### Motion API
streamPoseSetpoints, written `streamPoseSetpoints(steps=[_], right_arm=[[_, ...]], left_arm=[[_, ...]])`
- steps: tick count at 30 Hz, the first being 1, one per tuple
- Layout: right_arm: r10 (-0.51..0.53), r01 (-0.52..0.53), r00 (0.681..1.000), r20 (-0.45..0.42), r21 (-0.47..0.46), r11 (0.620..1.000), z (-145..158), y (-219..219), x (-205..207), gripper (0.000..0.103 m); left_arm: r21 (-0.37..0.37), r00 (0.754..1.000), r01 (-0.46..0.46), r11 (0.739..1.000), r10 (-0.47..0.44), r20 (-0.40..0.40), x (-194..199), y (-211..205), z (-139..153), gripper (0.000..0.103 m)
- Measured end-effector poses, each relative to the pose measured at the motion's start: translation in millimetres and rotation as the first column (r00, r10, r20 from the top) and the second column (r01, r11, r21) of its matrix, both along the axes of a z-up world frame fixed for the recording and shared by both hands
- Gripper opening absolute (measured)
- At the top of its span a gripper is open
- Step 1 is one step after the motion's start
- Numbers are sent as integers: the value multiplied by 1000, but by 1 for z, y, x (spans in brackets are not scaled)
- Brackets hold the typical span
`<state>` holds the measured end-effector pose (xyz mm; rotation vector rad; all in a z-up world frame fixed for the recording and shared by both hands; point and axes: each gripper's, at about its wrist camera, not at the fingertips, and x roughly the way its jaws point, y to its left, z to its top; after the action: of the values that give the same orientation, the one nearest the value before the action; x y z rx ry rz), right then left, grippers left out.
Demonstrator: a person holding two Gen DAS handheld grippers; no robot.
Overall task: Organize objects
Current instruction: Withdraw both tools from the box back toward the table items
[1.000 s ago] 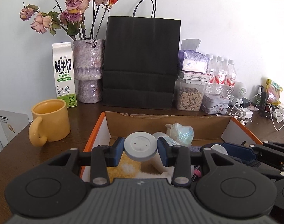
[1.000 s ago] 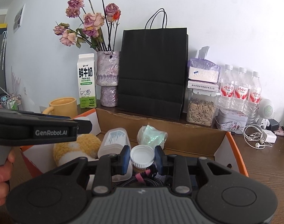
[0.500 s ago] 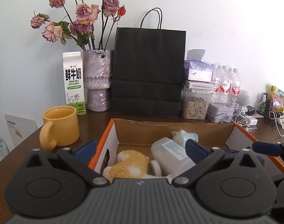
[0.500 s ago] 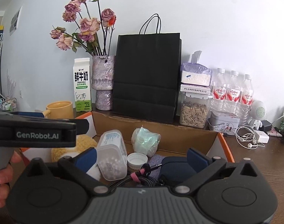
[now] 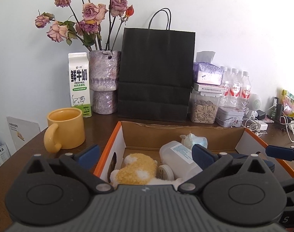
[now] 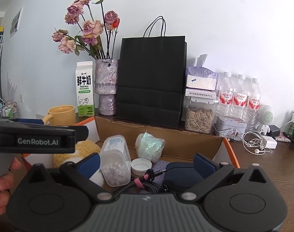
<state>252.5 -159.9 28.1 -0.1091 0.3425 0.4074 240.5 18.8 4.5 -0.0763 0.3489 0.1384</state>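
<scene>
- The left gripper hangs over the near end of the cardboard box, its blue-padded fingers spread wide apart with nothing between them.
- Just below and between those fingers lies a yellow-and-white plush toy; touching its right side is a small round jar, and beside that a white plastic bottle lies on its side, neck toward the gripper.
- Past the bottle, near the box's far wall, sits a crumpled pale-green plastic wrap.
- Left of the left gripper, outside the box, a yellow mug stands on the dark wooden bench with its handle turned toward the camera.
- The right gripper also stands wide apart and empty, over the same box.
- Between its fingers and just ahead lie a white screw cap, open side up, and a black braided cable bundled with a pink tie.
- Left of the cap is the bottle, small white pellets showing through its near end; right of the cap sits a dark blue pouch.
- At the right gripper's far left, the other gripper's body, marked "GenRobot.AI", reaches in, held by the person's hand.
- Beyond the box, along the wall: a milk carton, a purple vase of dried roses, a black paper bag, a clear jar of seeds and three water bottles.
</scene>
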Motion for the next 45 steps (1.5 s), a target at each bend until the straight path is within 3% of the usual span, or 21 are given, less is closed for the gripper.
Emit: streamPoseSetpoints(steps=[13, 23, 37, 45], right_arm=[[20, -19, 999, 34, -14, 1000, 6, -8, -30, 103], [43, -43, 999, -1, -56, 998, 0, -19, -76, 103], [89, -101, 988, -127, -87, 991, -23, -28, -126, 103], [130, -150, 964, -231, -72, 986, -33, -35, -145, 103]], left_arm=[[2, 1000, -3, 1000, 3, 0, -32, 4, 4, 103], [22, 999, 15, 1000, -15, -31, -71, 2, 2, 103], [33, 994, 37, 999, -33, -104, -121, 4, -7, 103], [36, 986, 44, 998, -37, -164, -149, 13, -17, 103]])
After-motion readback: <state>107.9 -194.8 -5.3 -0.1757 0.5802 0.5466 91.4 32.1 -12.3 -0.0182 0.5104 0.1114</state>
